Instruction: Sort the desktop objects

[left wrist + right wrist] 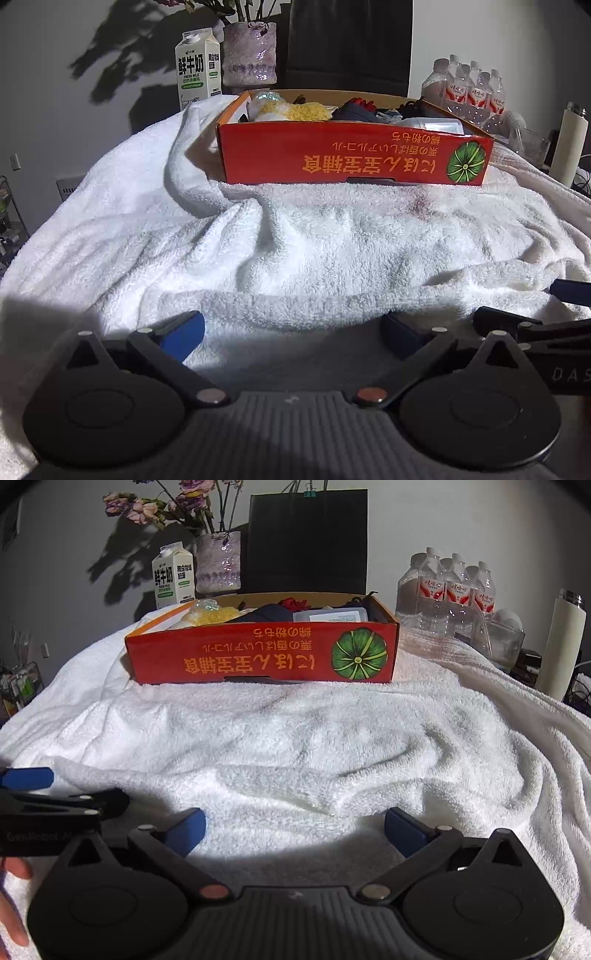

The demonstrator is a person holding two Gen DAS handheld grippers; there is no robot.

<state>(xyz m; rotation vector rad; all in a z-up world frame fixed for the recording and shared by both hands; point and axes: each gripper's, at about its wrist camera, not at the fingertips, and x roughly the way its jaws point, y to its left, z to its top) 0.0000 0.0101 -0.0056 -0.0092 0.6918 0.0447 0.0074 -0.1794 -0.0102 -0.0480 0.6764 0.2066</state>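
On the rumpled white towel [295, 738] that covers the desk, the left gripper [291, 332] and right gripper [295, 827] sit side by side near the front edge, each with its blue-padded fingers spread wide apart and holding nothing. Ahead of them a broad bare stretch of towel runs to the red cardboard box [262, 653], which holds the sorted objects, among them a yellow fluffy item [218, 614] and a clear plastic case [330, 616]. A milk carton [173, 576], vase [218, 563] and water bottles [448, 587] crowd the back edge.
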